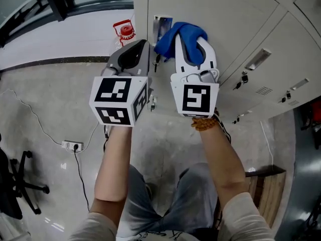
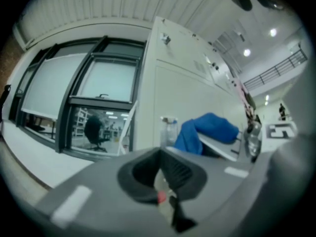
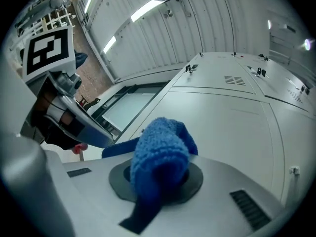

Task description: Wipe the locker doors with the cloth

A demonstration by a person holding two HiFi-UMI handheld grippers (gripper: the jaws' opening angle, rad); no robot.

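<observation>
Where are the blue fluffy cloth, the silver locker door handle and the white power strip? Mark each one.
Blue fluffy cloth (image 1: 188, 33): head view, on its bunched top fold.
Silver locker door handle (image 1: 258, 59): head view, middle of the bar.
White power strip (image 1: 71, 145): head view, middle of its body.

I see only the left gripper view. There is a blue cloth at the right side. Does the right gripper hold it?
Observer: Yes. In the right gripper view the right gripper is shut on the blue cloth.
Operator: What is ahead of the cloth?
Observer: A plain locker door. I cannot tell whether the cloth touches it.
Operator: Is something lying below?
Observer: The head view shows a power strip on the floor, at the person's left.
</observation>
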